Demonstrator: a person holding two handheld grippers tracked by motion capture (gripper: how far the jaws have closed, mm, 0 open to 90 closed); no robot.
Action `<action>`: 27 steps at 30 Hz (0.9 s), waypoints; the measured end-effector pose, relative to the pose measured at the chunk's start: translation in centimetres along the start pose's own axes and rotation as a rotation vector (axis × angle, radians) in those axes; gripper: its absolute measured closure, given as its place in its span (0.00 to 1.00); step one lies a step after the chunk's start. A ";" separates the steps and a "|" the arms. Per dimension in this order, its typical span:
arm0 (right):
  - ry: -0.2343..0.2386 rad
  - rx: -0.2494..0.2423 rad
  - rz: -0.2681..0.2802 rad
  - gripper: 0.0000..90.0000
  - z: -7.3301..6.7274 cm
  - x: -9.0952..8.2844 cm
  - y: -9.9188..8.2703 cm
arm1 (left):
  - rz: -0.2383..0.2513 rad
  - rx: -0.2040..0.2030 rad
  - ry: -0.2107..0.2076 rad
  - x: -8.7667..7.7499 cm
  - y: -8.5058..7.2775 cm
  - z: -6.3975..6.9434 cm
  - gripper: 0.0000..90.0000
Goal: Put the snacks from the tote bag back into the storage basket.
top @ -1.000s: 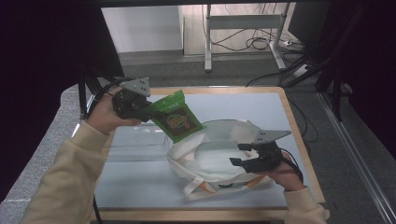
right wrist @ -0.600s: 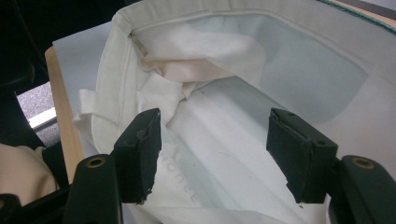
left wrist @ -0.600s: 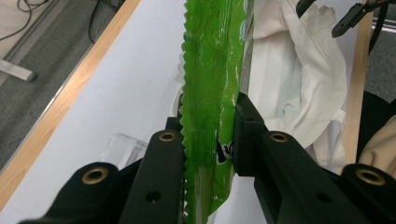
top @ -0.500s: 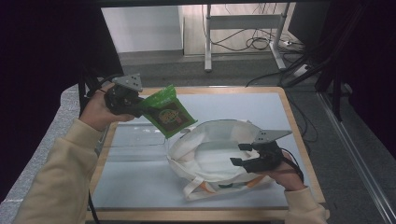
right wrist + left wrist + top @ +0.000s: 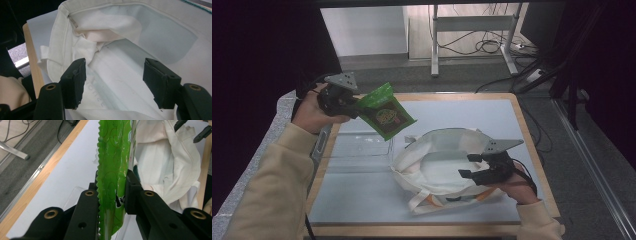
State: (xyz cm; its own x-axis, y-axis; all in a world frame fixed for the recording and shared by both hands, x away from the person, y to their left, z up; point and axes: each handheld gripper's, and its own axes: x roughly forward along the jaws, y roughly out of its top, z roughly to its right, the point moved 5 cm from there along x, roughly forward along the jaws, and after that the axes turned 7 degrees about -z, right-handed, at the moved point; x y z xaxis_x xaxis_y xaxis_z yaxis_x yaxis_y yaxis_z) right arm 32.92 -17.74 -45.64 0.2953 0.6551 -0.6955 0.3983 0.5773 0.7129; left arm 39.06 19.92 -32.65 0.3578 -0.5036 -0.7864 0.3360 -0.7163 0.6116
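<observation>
I have the left gripper [image 5: 343,97] clamped on one end of the green snack pouch [image 5: 387,111], jaws pinching its flat faces so the pack hangs out toward the white tote bag [image 5: 437,165] and can drop in lengthwise. The pouch is in the air, up and to the left of the bag's mouth, above the clear plastic tray [image 5: 357,147] that lies just left of the bag on the table [image 5: 492,107]. In the left gripper view the pouch [image 5: 112,170] stands on edge between my jaws, the bag [image 5: 170,162] beyond it. My right gripper [image 5: 472,166] sits at the bag's right rim with jaws spread wide and nothing pinched between them; in the right gripper view they frame the bag's open interior [image 5: 120,75], I think to keep the cloth mouth spread for the pouch.
</observation>
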 end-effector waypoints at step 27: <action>-0.039 0.012 -0.014 0.37 -0.5 0.2 -0.4 | -0.046 -0.066 0.013 1.5 -3.0 -4.5 0.85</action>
State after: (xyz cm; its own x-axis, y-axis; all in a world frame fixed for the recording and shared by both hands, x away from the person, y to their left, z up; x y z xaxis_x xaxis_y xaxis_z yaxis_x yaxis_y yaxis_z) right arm 32.38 -17.55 -45.98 0.3231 0.6274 -0.7085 0.4131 0.5801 0.7021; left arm 42.50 23.47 -35.22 0.3519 -0.4641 -0.8129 0.4087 -0.7051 0.5795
